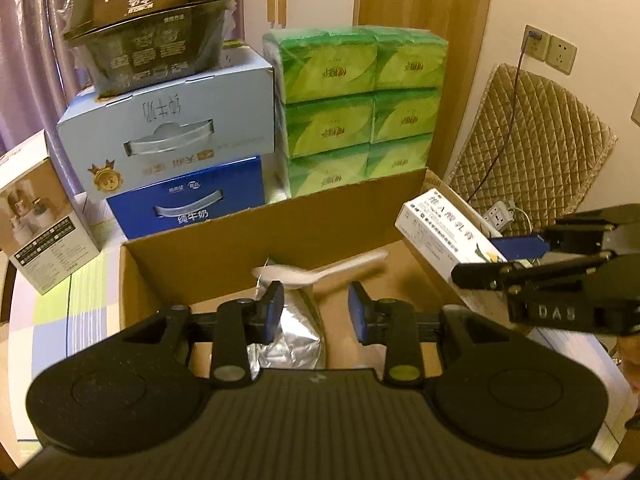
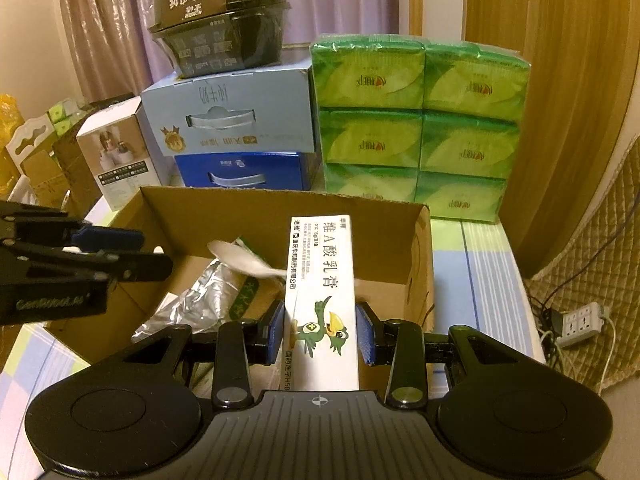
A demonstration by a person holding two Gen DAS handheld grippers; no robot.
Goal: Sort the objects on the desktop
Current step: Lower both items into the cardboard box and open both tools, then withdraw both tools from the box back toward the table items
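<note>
An open cardboard box (image 1: 280,220) (image 2: 240,208) stands on the table. Inside it lie a silver foil bag (image 1: 292,332) (image 2: 200,300) and a white plastic spoon (image 1: 320,270) (image 2: 240,258), which looks blurred. My left gripper (image 1: 316,312) (image 2: 132,252) is open above the box's near side, with only the bag showing beneath its fingers. My right gripper (image 2: 321,334) (image 1: 540,256) is shut on a long white ointment carton (image 2: 322,304) (image 1: 440,232) with a green bird drawing. It holds the carton over the box's right part, pointing at the far wall.
Behind the box stand a blue milk carton (image 1: 192,200), a pale blue carton (image 1: 172,128) with a black instant-food bowl (image 1: 148,40) on top, and stacked green tissue packs (image 2: 420,128). A white product box (image 1: 40,216) stands left. A power strip (image 2: 580,322) lies on the floor at right.
</note>
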